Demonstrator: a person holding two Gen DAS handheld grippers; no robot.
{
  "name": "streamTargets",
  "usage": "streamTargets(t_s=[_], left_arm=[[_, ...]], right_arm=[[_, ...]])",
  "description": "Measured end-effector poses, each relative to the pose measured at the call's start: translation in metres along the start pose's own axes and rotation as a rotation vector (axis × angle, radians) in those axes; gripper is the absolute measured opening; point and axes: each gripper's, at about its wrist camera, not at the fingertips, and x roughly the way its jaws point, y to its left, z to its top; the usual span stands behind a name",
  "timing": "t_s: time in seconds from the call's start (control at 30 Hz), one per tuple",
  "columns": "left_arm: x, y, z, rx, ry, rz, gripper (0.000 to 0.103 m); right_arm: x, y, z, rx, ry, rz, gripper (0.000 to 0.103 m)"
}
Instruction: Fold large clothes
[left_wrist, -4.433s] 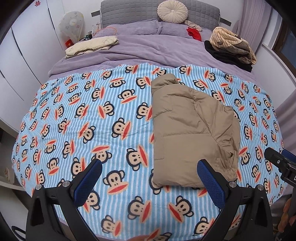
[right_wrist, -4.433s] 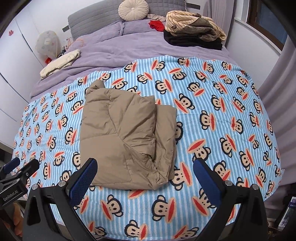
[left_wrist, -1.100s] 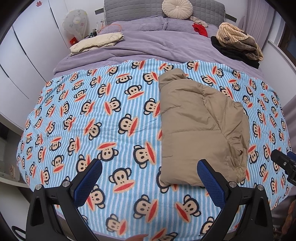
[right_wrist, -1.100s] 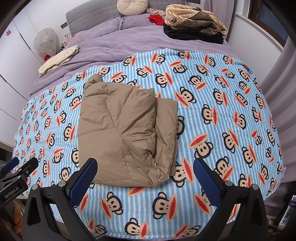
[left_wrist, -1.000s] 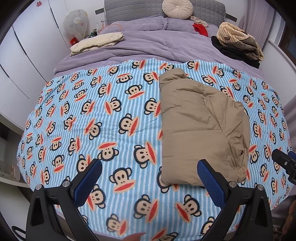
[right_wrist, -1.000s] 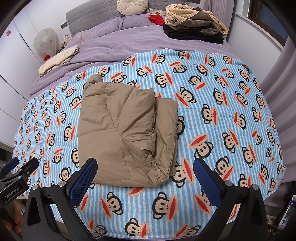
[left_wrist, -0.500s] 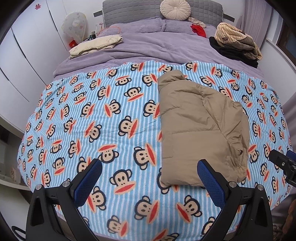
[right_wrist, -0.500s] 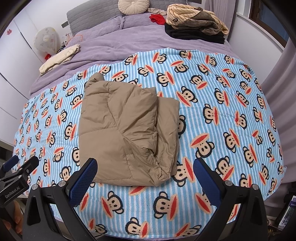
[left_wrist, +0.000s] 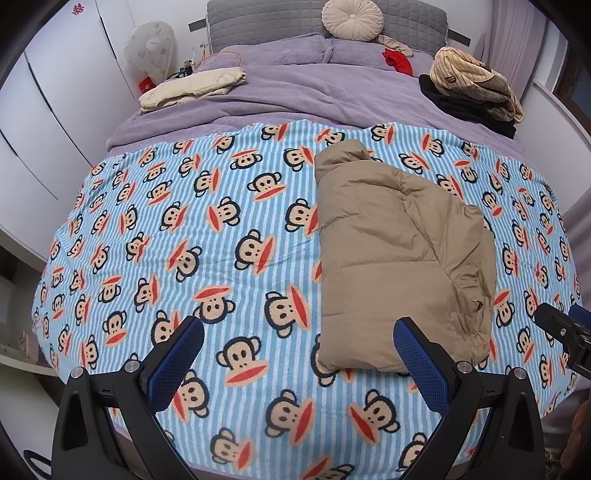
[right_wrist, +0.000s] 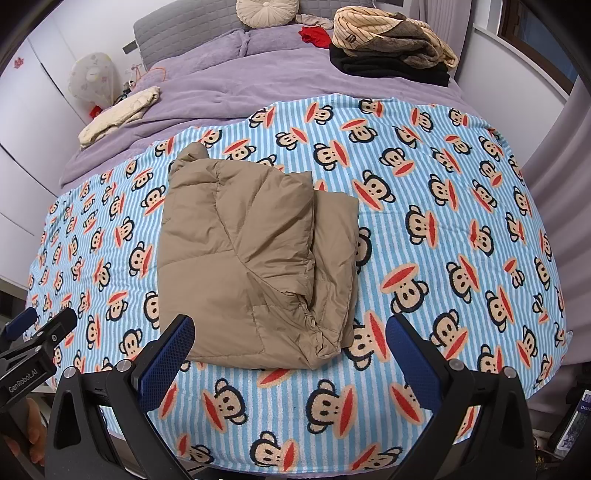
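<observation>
- Left wrist view: we see the tan puffer jacket (left_wrist: 399, 254) folded into a long bundle on the monkey-print blanket (left_wrist: 207, 236).
- Its long axis runs from the foot of the blanket toward the grey headboard (left_wrist: 258, 16), with the collar end pointing at the headboard.
- We hold the left gripper (left_wrist: 297, 352) spread wide, gripping nothing, above the blanket's near edge.
- Right wrist view: our right gripper (right_wrist: 290, 350) is also spread wide and unloaded, just short of the jacket's near end.

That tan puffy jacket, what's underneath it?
The tan jacket lies folded on the monkey blanket, which shows all around it. Anything under or inside its folds is covered.
</observation>
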Motion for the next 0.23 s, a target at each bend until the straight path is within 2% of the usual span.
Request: streamTargets(t_s=[0.23], left_arm=[[0.0001, -0.0002, 0.0001, 0.004, 0.003, -0.006, 0.103]], right_arm=[[0.0003, -0.0001, 0.0, 0.0, 0.001, 0.0, 0.103]])
